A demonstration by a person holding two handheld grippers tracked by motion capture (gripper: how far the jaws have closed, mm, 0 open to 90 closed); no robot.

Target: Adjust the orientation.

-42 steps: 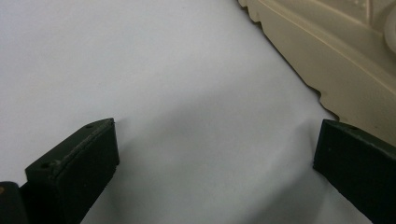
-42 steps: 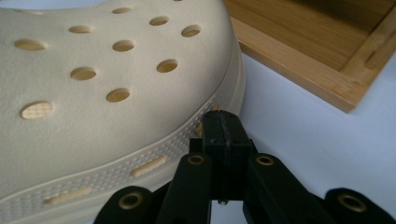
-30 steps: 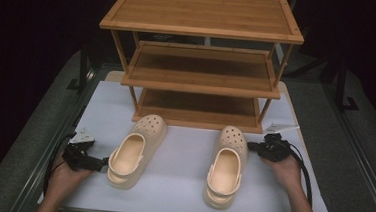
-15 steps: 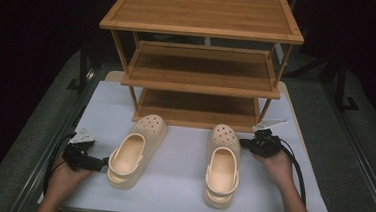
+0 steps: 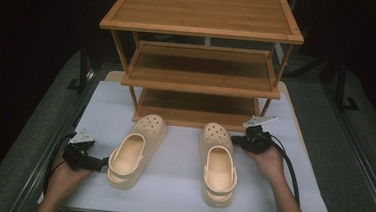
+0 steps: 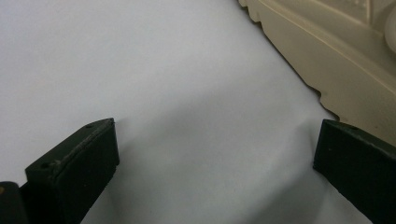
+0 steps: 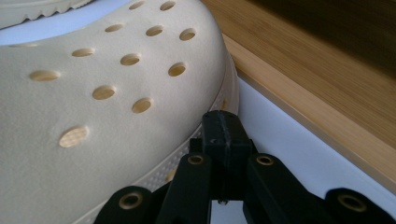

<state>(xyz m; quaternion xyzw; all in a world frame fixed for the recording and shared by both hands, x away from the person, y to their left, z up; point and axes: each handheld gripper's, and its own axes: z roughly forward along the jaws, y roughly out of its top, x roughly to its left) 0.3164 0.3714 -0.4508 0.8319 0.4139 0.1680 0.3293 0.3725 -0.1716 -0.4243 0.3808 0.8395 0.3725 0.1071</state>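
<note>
While my right gripper (image 5: 240,139) presses its closed jaws against one clog, my left gripper (image 5: 103,163) waits open beside the other.

Beyond both tools stands the wooden shoe rack (image 5: 200,51), its bottom board just past my right jaws. Under them lies the white table (image 5: 176,175). My right clog (image 5: 218,161) sits directly ahead of my right gripper, whose jaws are pinched together with nothing between them, tips touching the sole edge near the perforated toe (image 7: 116,84). My left clog (image 5: 135,150) lies just ahead of my left gripper (image 6: 210,154); those jaws stand wide apart, holding nothing, one tip close to the ridged sole (image 6: 327,60).
</note>
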